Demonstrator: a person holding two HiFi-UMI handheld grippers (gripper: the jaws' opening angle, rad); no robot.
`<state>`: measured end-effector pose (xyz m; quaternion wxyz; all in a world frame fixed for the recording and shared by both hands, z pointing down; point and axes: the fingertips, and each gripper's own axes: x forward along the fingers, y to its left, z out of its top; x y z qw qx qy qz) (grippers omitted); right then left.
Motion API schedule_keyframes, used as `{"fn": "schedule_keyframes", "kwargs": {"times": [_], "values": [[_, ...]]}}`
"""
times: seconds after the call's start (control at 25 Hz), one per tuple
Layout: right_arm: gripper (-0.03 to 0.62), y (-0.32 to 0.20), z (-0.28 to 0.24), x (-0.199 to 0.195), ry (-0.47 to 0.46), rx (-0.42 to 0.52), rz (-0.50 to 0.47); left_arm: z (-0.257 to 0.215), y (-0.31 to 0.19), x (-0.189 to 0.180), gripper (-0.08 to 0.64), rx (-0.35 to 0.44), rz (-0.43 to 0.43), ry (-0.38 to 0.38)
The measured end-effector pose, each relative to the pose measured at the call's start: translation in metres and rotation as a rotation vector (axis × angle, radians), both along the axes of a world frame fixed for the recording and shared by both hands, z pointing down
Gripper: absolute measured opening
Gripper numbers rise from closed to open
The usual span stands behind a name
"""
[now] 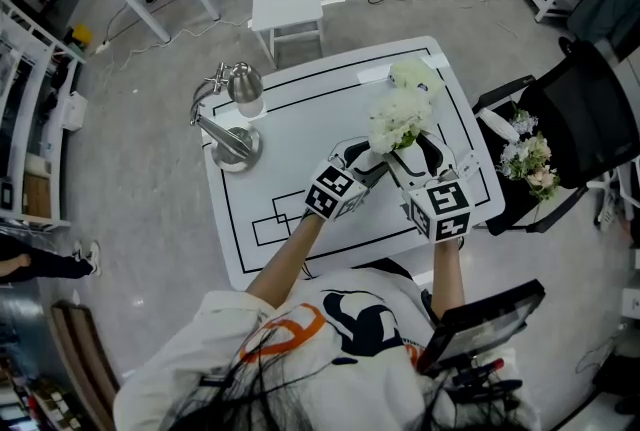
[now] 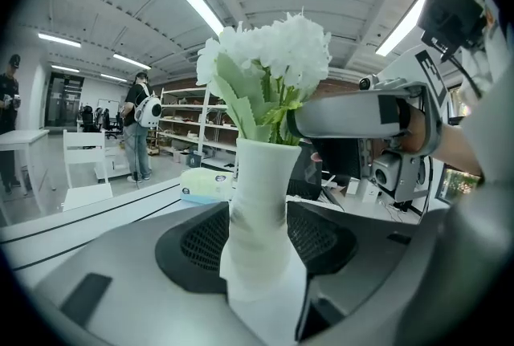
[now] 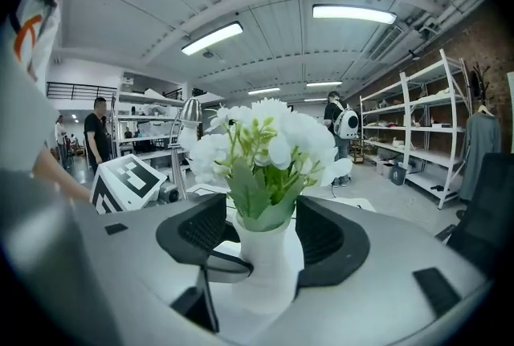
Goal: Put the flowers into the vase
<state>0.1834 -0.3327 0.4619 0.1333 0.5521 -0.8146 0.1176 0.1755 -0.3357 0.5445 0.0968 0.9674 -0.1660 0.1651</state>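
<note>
Since the flowers stand in the vase on the desk, we clamp it steady with the left tool, while our right tool flanks it, jaws apart.

flowers: were white
leaves: were green
vase: was white
bench: was white, with black lines
lamp: was silver

Bright, even indoor light falls from the ceiling strip lamps, which glare white in both gripper views. The head view is sharp, with only faint, soft shadows on the white tabletop. Fisheye bending curves straight lines near the edges, and dark corners ring the gripper views. The vase, close to the lens, looks soft.
</note>
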Motion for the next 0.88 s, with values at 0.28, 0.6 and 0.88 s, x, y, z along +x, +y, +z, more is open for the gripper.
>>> {"fn": "schedule_keyframes", "kwargs": {"times": [0.28,0.6,0.88], "values": [[0.27,0.007,0.0,0.002,-0.064,-0.019,0.04,0.002,0.008,-0.008,0.218,-0.003,0.013,-0.012],[0.276,0.022,-0.003,0.002,-0.08,-0.023,0.076,0.002,0.018,-0.02,0.218,-0.001,0.019,-0.014],[0.276,0.04,-0.002,-0.005,-0.131,-0.014,0.115,0.0,0.036,-0.036,0.218,0.01,0.028,-0.006]]}}
